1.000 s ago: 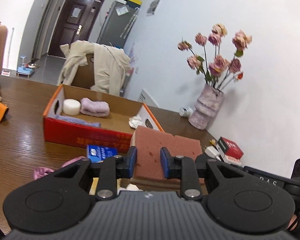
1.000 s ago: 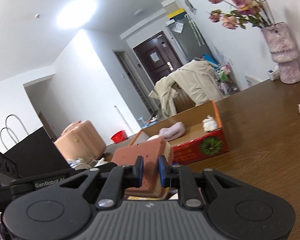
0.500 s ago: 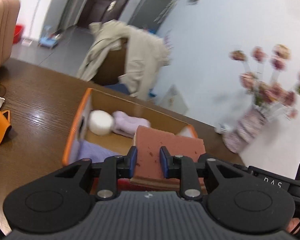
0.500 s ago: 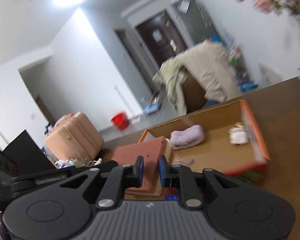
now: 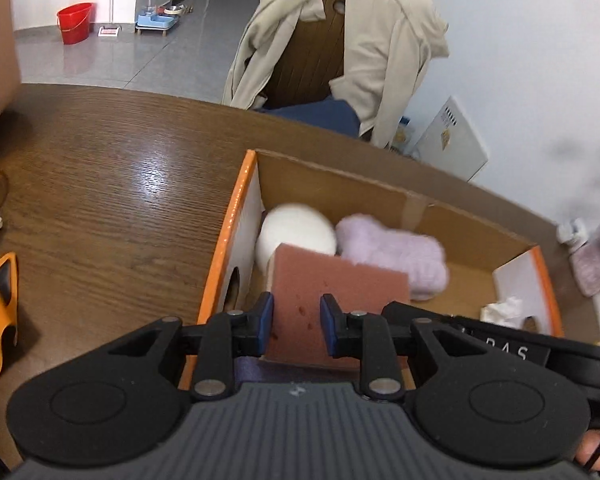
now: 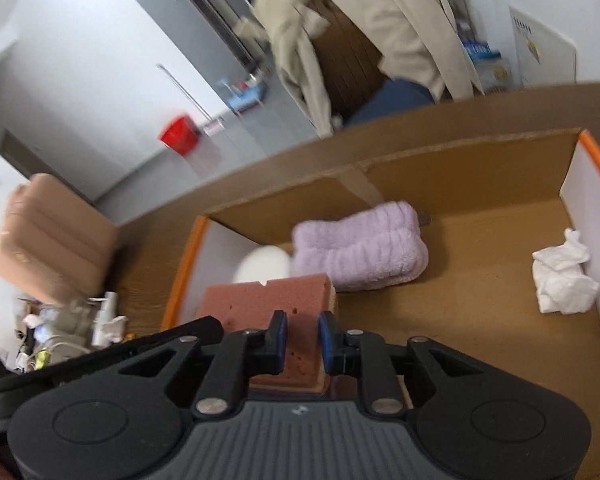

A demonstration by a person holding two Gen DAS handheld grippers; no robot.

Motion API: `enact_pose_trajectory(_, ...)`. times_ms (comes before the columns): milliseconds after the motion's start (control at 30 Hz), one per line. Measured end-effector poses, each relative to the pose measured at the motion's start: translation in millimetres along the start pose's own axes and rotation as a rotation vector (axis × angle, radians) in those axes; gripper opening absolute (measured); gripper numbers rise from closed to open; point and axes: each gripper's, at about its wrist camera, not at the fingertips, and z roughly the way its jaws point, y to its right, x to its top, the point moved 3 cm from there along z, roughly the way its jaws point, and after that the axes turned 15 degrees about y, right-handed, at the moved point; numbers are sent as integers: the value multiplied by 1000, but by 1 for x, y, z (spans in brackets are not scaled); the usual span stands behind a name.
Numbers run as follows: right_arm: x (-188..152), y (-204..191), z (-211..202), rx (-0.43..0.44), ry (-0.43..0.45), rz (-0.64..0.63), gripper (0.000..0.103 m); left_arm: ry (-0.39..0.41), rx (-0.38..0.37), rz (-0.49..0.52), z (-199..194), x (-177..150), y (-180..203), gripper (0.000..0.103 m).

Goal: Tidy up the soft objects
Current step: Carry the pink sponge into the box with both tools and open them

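Both grippers hold one reddish-brown sponge block [image 5: 332,284] over the left part of an open cardboard box with an orange rim [image 5: 236,216]. My left gripper [image 5: 296,324] is shut on its near edge. My right gripper [image 6: 302,338] is shut on the same sponge [image 6: 268,300] at its right end. In the box lie a white round pad [image 5: 296,232], a lilac fluffy towel [image 5: 396,252] and a crumpled white tissue [image 6: 560,280]. The towel [image 6: 360,248] sits just beyond the sponge.
The box stands on a brown wooden table [image 5: 100,200]. An orange object [image 5: 0,312] lies at the table's left. A chair draped with a beige coat [image 5: 340,40] stands behind. A pink suitcase [image 6: 52,240] and clutter sit to the left in the right wrist view.
Both grippers carried the sponge forward and up, from in front of the box to above its inside, and now tilt downward into it. The grip has not changed.
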Motion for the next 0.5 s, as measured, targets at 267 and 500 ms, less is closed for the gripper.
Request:
enact_pose_trajectory(267,-12,-1,18,39,70,-102,24,133,23,158,-1,-19,8,28)
enact_pose_trajectory(500,-21,7,16,69,39,-85,31,143,14,226,-13,-35,12,28)
